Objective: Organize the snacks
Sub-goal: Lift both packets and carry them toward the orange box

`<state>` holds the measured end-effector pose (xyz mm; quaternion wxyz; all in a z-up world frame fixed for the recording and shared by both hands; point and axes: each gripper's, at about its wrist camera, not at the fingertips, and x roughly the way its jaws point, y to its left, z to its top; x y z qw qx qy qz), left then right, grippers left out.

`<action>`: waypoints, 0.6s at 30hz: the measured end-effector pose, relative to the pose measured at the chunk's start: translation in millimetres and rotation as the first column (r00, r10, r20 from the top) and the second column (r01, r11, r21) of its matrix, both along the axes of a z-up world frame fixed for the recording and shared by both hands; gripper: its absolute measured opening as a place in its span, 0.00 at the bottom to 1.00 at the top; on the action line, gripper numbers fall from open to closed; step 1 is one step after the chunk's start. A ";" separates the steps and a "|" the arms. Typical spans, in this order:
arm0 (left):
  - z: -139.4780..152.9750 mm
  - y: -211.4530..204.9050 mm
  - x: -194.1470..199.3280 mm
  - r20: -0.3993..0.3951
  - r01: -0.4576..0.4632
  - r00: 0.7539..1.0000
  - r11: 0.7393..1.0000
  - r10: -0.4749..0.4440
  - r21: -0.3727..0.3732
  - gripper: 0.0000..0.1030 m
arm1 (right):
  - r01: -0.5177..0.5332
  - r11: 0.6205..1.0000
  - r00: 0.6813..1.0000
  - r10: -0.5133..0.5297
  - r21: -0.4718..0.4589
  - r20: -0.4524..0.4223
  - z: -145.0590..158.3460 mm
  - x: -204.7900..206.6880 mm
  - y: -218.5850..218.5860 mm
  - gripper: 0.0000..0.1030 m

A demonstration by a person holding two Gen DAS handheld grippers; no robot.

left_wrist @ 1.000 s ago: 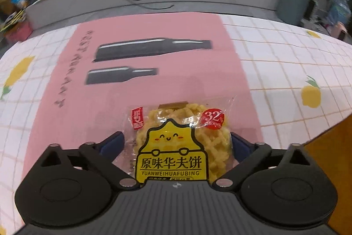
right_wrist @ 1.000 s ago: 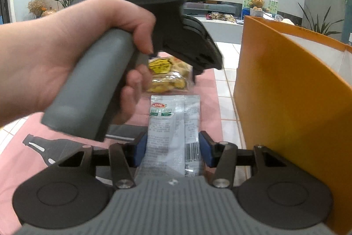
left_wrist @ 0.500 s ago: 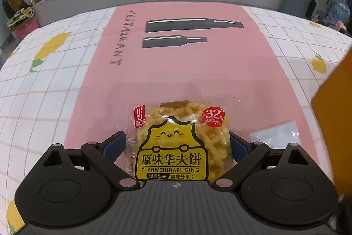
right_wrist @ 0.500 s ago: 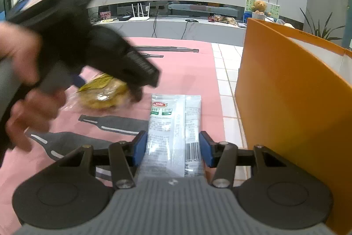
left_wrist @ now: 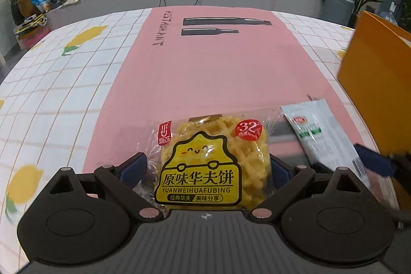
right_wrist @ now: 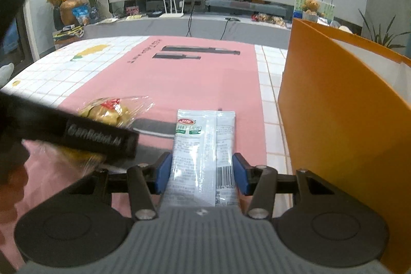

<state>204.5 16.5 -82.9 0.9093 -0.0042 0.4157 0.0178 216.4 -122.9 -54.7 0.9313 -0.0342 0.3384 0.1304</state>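
Waffle snack pack (left_wrist: 213, 166) sits between the blue pads of the left hand-held gripper (left_wrist: 208, 168), long axis running straight out along the fingers. Jaws are about half open and closed onto the pack's sides, so it reads as gripped. White sachet (right_wrist: 203, 158) is the same story in the right hand-held gripper (right_wrist: 201, 171): pads pinch its long edges, long axis pointing forward, top end free.

Key relation: the orange box (right_wrist: 341, 125) stands just to the right of the right hand-held gripper, open top above its fingers, wall nearly alongside. The right one is clearly nearer; the left one (right_wrist: 77, 135) lies further left, so its pack has to cross over the sachet side to reach the box.

Both packs look low over the pink mat (left_wrist: 205, 73) on the tabletop (left_wrist: 64, 84); can't tell whether they touch it.
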 end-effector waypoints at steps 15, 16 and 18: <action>1.8 11.3 -59.6 0.018 -0.015 1.000 0.998 0.016 -0.065 1.00 | -0.070 0.997 0.993 0.069 -0.011 -0.092 9.3 -42.1 -1.7 0.48; 2.1 12.4 -61.0 0.018 -0.013 1.000 0.998 0.014 -0.068 1.00 | -0.067 0.998 0.993 0.066 -0.005 -0.100 10.1 -43.3 -3.5 0.48; 1.7 13.3 -64.3 0.019 -0.001 1.000 0.998 0.002 -0.058 1.00 | -0.061 0.998 0.992 0.060 -0.003 -0.110 11.2 -47.0 -6.4 0.48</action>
